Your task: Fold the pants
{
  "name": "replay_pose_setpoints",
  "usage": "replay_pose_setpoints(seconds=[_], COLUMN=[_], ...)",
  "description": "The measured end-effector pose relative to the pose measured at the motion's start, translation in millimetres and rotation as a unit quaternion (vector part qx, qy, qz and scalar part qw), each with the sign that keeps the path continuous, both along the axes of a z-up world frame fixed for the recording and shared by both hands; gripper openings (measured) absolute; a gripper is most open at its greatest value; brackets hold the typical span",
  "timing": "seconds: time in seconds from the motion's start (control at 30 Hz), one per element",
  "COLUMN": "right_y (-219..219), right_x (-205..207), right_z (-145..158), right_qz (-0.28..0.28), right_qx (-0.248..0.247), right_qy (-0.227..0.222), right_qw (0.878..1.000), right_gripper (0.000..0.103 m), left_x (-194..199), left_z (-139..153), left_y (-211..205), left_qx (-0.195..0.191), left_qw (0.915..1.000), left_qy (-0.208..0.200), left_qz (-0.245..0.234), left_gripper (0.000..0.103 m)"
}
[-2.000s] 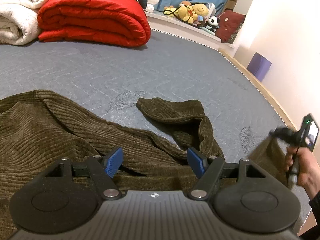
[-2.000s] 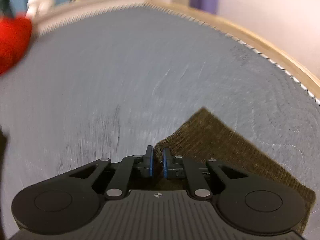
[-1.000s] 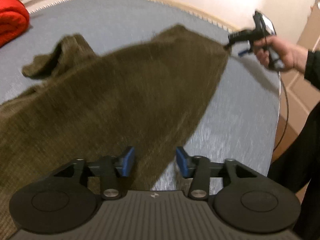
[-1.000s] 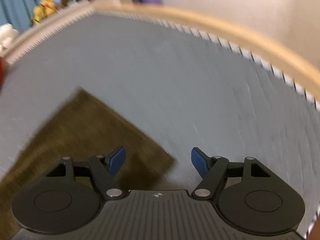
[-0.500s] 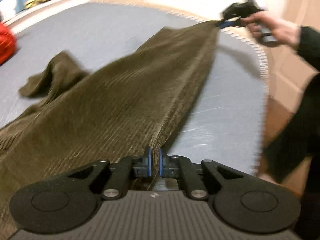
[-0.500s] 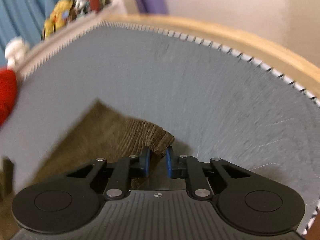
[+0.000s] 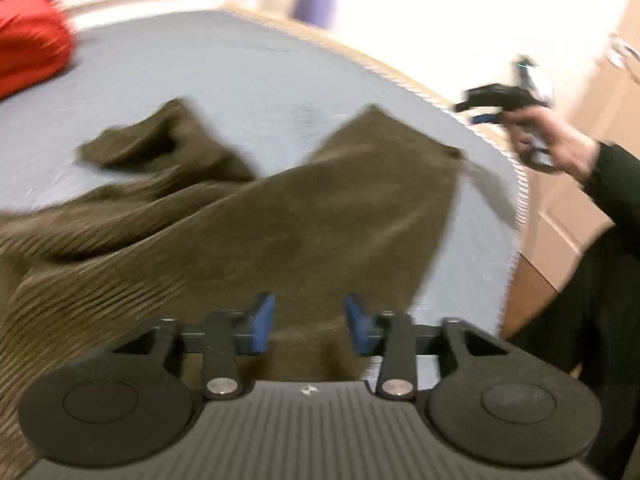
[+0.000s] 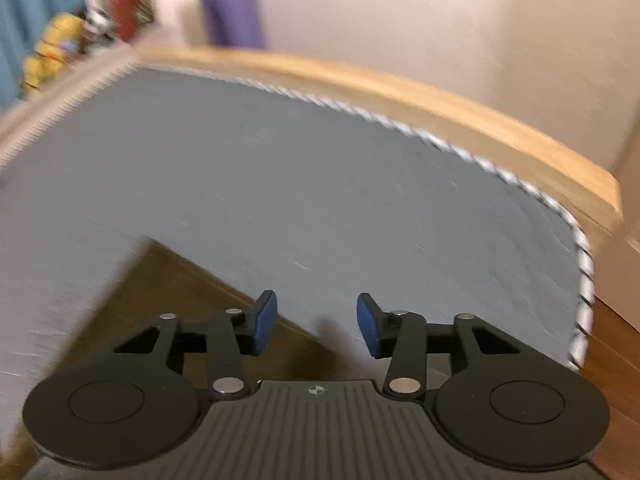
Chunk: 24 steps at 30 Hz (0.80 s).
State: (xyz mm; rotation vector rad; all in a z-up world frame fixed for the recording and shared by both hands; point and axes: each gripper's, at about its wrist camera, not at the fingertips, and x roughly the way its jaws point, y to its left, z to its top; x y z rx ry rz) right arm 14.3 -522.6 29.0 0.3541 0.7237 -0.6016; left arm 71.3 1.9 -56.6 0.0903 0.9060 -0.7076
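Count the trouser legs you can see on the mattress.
2. One pant leg lies stretched toward the right gripper; the other pant leg sits crumpled at left, farther back. Blur may hide folds.

A red quilt (image 7: 28, 36) and purple box (image 8: 234, 14) border the grey mattress (image 8: 280, 184).

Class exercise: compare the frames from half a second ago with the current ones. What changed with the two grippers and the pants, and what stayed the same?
Both grippers let go: the left gripper and right gripper were pinching the pants and their jaws have just been opening, pads clear. The stretched leg now lies flat on the mattress. The other leg stays crumpled.
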Motion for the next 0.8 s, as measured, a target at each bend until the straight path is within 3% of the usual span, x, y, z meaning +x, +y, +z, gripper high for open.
replay_pose_setpoints(seconds=[0.07, 0.1, 0.13, 0.17, 0.2, 0.27, 0.37, 0.4, 0.5, 0.6, 0.7, 0.8], right_y=[17.3, 28.4, 36.8, 45.6, 51.7, 65.4, 86.3, 91.2, 126.1, 162.4, 199.9, 235.0], right_x=[8.0, 12.1, 16.0, 19.7, 27.5, 33.3, 47.5, 56.0, 69.6, 91.5, 109.9, 134.6], right_z=[6.6, 8.3, 9.1, 9.5, 10.8, 13.7, 20.0, 23.9, 38.4, 43.2, 46.0, 36.6], right_qz=[0.041, 0.06, 0.074, 0.087, 0.1, 0.116, 0.142, 0.152, 0.192, 0.238, 0.27, 0.305], right_qx=[-0.005, -0.006, -0.004, -0.001, 0.006, 0.02, 0.043, 0.048, 0.055, 0.077, 0.086, 0.103], right_qy=[-0.02, -0.024, -0.027, -0.028, -0.029, -0.037, -0.055, -0.061, -0.084, -0.1, -0.113, -0.109], right_qw=[0.999, 0.998, 0.997, 0.996, 0.995, 0.992, 0.987, 0.985, 0.976, 0.963, 0.952, 0.94], right_gripper=[0.059, 0.061, 0.064, 0.064, 0.064, 0.064, 0.064, 0.064, 0.061, 0.05, 0.048, 0.048], left_x=[11.8, 14.5, 12.6, 9.2, 11.5, 10.8, 14.8, 17.1, 34.5, 50.1, 62.2, 74.5], left_z=[-28.7, -48.2, -64.8, -62.9, -55.0, -32.3, 0.0, 5.7, 17.3, 27.2, 41.6, 46.4], left_y=[8.9, 4.8, 1.0, -0.8, 1.1, 8.2, 17.0, 19.6, 25.8, 26.8, 32.0, 29.6], left_qx=[0.053, 0.1, 0.145, 0.146, 0.14, 0.11, 0.06, 0.052, 0.029, -0.002, 0.0, 0.01], left_qw=[0.9969, 0.9918, 0.9859, 0.9871, 0.9877, 0.9918, 0.992, 0.9891, 0.9735, 0.9553, 0.9386, 0.9283], left_qy=[0.049, 0.073, 0.08, 0.064, 0.066, 0.033, -0.012, -0.024, -0.038, -0.046, -0.072, -0.093], left_qz=[0.03, 0.032, 0.021, 0.012, 0.022, 0.057, 0.11, 0.135, 0.224, 0.292, 0.337, 0.36], left_gripper=[0.017, 0.01, 0.011, 0.011, 0.011, 0.014, 0.035, 0.036, 0.036, 0.036, 0.036, 0.036])
